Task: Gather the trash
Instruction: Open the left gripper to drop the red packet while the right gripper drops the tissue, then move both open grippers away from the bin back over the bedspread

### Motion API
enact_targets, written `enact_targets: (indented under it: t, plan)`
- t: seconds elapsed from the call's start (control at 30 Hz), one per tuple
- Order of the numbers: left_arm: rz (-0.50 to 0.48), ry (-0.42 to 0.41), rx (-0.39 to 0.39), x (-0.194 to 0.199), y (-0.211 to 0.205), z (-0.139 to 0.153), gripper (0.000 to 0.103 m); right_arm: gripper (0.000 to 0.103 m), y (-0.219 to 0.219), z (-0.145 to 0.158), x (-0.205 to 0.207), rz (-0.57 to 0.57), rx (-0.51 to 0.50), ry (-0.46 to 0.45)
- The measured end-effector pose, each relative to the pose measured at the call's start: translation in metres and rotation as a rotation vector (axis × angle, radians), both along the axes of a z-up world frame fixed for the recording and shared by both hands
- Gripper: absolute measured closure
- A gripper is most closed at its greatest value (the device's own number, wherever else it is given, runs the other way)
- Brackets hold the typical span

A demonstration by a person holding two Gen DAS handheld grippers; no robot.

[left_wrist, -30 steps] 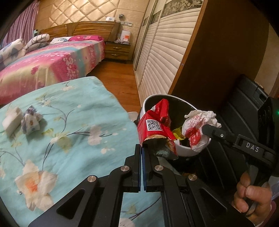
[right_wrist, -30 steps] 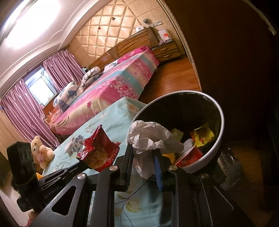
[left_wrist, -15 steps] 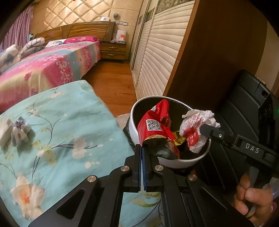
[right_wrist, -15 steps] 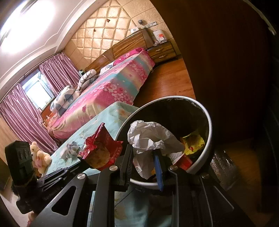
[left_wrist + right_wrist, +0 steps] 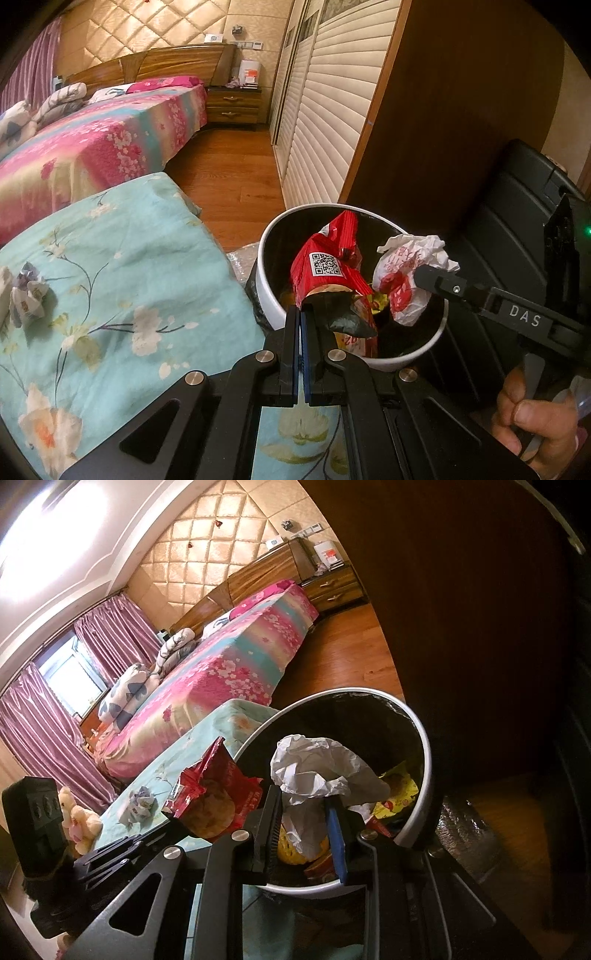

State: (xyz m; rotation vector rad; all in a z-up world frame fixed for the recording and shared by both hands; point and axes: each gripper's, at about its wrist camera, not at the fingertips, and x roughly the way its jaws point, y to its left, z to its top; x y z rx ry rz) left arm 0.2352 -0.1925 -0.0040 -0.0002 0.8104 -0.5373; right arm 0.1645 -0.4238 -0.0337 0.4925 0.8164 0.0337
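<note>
While both grippers hang over the white bin, each has hold of a piece of trash. The left gripper has its jaws pressed fully together on the torn lower edge of a red wrapper, which stands up over the near-left part of the bin's mouth. The right gripper is only narrowly parted, its pads pinching the tail of a crumpled white paper; the wad sits above the bin's opening, just right of the wrapper. A hand grips that gripper's handle at the lower right of the left wrist view. Inside the black-lined bin lie yellow and red packets. The bin stands on the floor, touching the right edge of a teal floral cover. Near that cover's left edge rests another crumpled wad. Beyond lie the wooden floor, a pink bed and a nightstand.
</note>
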Motion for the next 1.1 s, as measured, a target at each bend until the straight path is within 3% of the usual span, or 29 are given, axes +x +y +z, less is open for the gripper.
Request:
enact_targets:
  t: [0.67,0.83,1.0,1.1]
  plan:
    - [-0.027,0.033,0.016,0.003,-0.015,0.001,0.100,0.076,-0.006,-0.007,0.017,-0.022,0.008,0.044]
    - [-0.025,0.043,0.006,0.001,-0.012,0.004,0.083,0.050,-0.008,-0.008,0.016,-0.027,0.027,0.052]
    - [-0.008,0.030,-0.001,-0.009,0.001,0.007,0.076,0.040,-0.006,-0.005,0.011,-0.033,0.036,0.043]
    - [0.016,0.021,-0.001,-0.014,0.012,0.006,0.063,0.035,-0.002,-0.003,0.010,-0.029,0.038,0.034]
